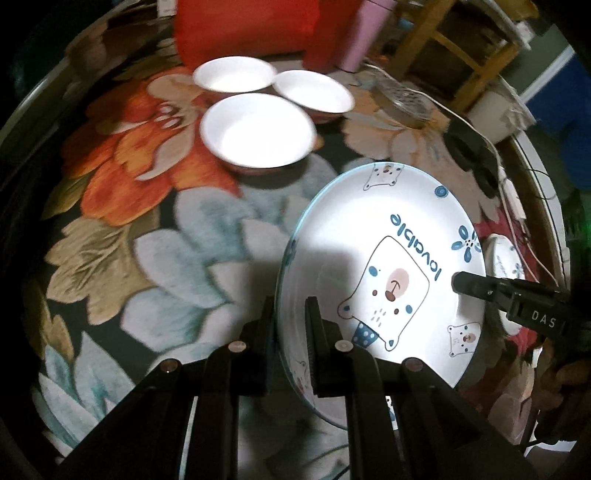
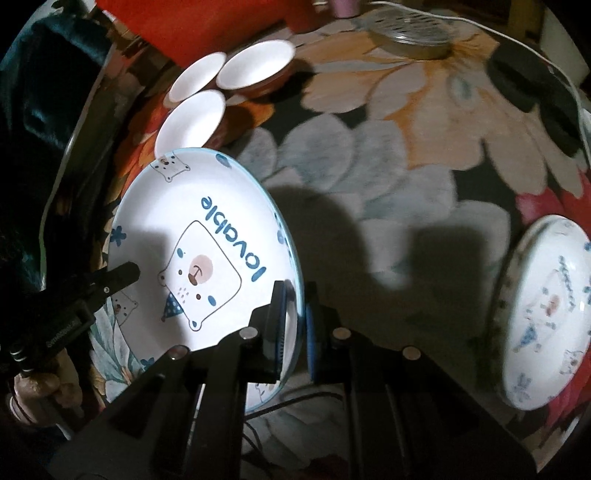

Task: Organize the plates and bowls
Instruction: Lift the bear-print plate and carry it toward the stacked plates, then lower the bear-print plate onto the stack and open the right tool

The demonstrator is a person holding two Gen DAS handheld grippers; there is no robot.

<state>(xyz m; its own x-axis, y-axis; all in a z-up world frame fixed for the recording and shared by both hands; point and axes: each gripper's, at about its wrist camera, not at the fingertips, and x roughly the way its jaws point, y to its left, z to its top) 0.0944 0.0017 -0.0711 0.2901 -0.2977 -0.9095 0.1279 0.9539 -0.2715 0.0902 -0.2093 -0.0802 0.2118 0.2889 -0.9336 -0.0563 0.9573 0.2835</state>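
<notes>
A white plate with a bear and the word "lovable" point(image 1: 384, 266) is held tilted above the floral tablecloth; it also shows in the right wrist view point(image 2: 199, 258). My left gripper point(image 1: 290, 306) is shut on its left rim. My right gripper point(image 2: 293, 295) is shut on its right rim; its finger shows in the left wrist view point(image 1: 476, 286). A second bear plate point(image 2: 546, 310) lies on the cloth to the right. Three white bowls point(image 1: 258, 129) stand together at the back left, also seen in the right wrist view point(image 2: 255, 66).
A round glass lid point(image 1: 402, 99) lies at the back of the table. A black object with a white cable point(image 1: 469, 151) lies at the right edge. Red cushions point(image 1: 240, 29) and a pink cup point(image 1: 365, 33) stand behind the bowls.
</notes>
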